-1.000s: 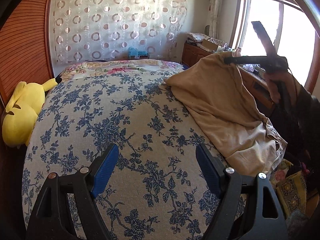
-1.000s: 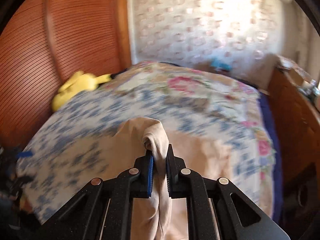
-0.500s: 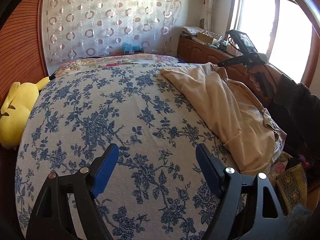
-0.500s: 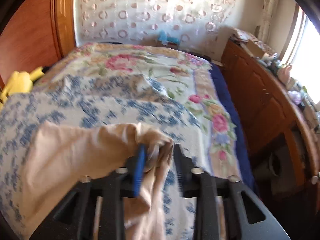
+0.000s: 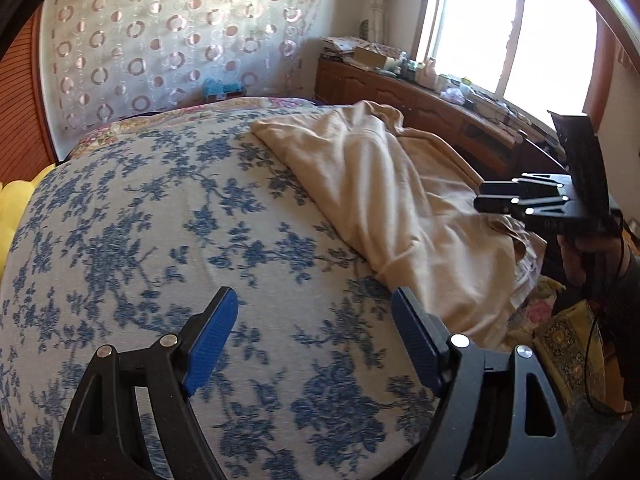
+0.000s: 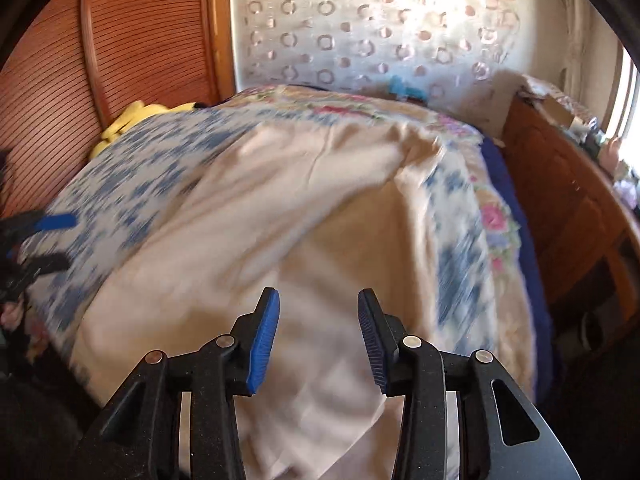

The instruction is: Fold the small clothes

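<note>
A beige garment lies crumpled on the right side of the bed with the blue floral cover, hanging over the near right edge. My left gripper is open and empty, above the bed's near part, left of the garment. My right gripper is open and empty, just above the garment; in the left wrist view it hovers at the garment's right edge. The left gripper's blue pad shows at the far left of the right wrist view.
A yellow plush toy lies at the bed's left side by the wooden headboard. A wooden sideboard with clutter runs under the window on the right. A patterned curtain hangs behind. Patterned cloth items sit below the bed's right edge.
My right gripper opened and let go of the beige garment, which dropped onto the bed. The right gripper then pulled back and down toward the bed's right edge. The left gripper stayed open.
</note>
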`<state>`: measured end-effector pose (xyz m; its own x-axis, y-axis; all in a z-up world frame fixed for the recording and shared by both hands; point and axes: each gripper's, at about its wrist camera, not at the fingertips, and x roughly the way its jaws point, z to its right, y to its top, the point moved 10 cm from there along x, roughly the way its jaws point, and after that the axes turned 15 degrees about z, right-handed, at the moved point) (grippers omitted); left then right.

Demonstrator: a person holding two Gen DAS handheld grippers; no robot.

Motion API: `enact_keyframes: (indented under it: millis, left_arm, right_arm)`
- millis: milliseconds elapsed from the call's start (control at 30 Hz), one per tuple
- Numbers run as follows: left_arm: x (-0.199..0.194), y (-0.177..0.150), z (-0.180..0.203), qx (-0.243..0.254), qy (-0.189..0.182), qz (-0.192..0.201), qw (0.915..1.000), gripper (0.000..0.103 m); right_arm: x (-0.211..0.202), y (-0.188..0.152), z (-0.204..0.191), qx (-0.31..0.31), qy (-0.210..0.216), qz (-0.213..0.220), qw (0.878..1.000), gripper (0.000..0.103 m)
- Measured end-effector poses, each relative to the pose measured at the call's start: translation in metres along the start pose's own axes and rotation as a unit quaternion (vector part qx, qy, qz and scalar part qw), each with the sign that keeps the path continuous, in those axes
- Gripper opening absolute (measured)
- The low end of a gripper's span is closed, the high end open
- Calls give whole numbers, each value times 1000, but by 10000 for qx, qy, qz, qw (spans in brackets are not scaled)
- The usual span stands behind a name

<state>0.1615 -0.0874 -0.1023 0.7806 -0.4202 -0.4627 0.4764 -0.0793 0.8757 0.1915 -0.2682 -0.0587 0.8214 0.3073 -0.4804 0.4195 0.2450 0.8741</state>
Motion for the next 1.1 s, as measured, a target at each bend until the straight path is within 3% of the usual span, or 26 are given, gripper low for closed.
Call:
enact_keyframes:
  millis: [67,167,200,267,600,667,733,800,833,1000,1033,1067,1100]
  left_arm:
    - [2,-3,10,70,-60,-52,9999,80]
    - [4,-8,22,117,-149,-128,9997,80]
    - [5,-10,25,122,-171,-154,9997,80]
    - [4,-13,29,109,-216,-191,9995,80]
    - [-3,-27,59,206,-592,-314,9975,80]
    - [-4,-30,65,269,-670,-334,9968,72]
    - [-4,-31,70,291,-731,-349,9963,63]
    - [-5,-33,74,310,-791,-391,9956,54]
    - [-5,-35,75,333,-810,-410,9953,47]
    - [-7,-46,88,389,-962,-571,9930,28]
    - [-7,-46,89,442,-942,-561,9930,22]
    - [-8,-46,91,487,-927,-577,9928,9]
    - [-9,-47,92,503,-942,-604,9924,5]
  right_arm:
    - [0,-12,2,-79,-211,-43,9997,42]
    - [-9,-23,3,-42,-186,-30,9998,42]
    - [-12,-24,4,11,-134,-5,9999,25]
    - [-23,-30,13,115,-106,-6,9999,4]
    - [-78,-59,50,713,-772,98,9944,1]
    - [-79,-56,48,910,-751,194,9928,1]
    - [-81,-53,49,1078,-798,325,9904,8]
    - [-79,-51,47,1168,-774,424,9892,38]
    - [-78,-54,45,1199,-712,446,9892,44]
    - [-72,-71,50,1150,-725,253,9904,48]
    - [-71,-74,50,1137,-716,208,9907,48]
    - [-68,-74,52,1120,-727,167,9909,48]
    - [-68,-76,52,1096,-751,142,9910,48]
